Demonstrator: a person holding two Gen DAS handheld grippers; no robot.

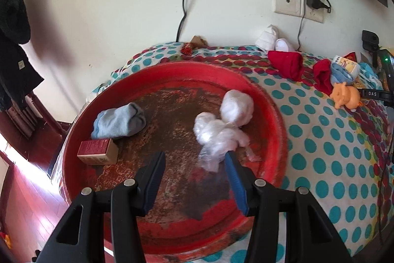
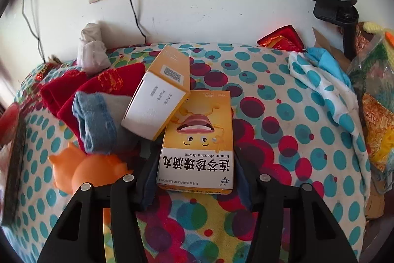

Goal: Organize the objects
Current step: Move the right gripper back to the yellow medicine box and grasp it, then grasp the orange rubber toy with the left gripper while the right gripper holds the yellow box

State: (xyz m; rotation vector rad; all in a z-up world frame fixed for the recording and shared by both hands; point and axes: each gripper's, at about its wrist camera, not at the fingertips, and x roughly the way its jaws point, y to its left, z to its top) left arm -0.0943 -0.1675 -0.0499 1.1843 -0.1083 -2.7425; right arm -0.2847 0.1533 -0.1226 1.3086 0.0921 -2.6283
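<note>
Right gripper (image 2: pixel 194 164) has my jaws closed on the cartoon medicine box (image 2: pixel 197 139); lifting could tip the leaning yellow box (image 2: pixel 157 93) resting on it.

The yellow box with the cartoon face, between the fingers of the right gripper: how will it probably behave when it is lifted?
The yellow box looks like thin printed card, so it is probably light and may dent under a hard squeeze. Its faces look smooth, so it could slip. A second yellow box leans on its far end and will likely slide off when the right gripper lifts.
</note>
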